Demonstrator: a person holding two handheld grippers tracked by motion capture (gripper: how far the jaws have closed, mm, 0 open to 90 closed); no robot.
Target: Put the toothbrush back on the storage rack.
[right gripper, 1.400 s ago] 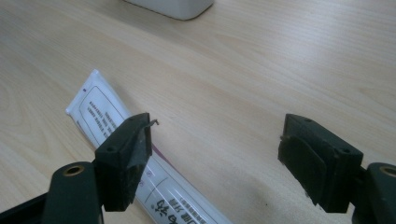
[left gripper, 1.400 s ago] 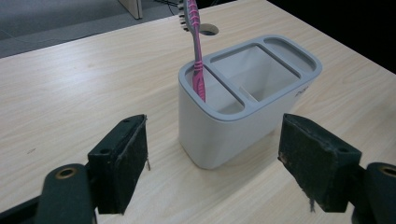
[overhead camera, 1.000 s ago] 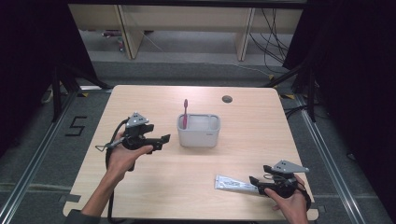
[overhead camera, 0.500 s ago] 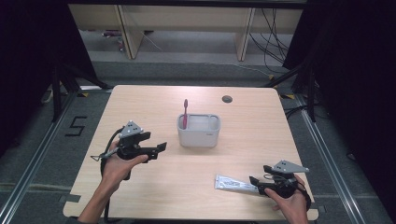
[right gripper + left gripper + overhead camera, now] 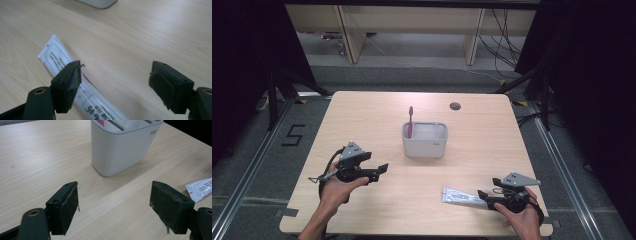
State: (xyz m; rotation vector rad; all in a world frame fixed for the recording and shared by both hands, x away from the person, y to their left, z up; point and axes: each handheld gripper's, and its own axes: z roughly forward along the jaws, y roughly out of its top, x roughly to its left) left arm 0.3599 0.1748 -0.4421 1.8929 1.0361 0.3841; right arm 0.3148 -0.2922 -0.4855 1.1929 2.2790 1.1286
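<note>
**A:** High view, left to right: my left gripper [image 5: 379, 170] hangs over bare table [image 5: 362, 115], jaws wide apart, nothing in them. The grey holder [image 5: 424, 145] sits mid-table with a pink toothbrush [image 5: 410, 120] standing in it. My right gripper [image 5: 484, 195] is spread wide too, empty, just beside the toothpaste tube [image 5: 459, 196], which lies flat near the front edge.

**B:** How's the tube gonna handle?

**A:** My guess is light, soft, kinda slick. I'd pinch across the flat body, not the crimped end. Plenty of open room up to the holder, but the edge is close.
</note>
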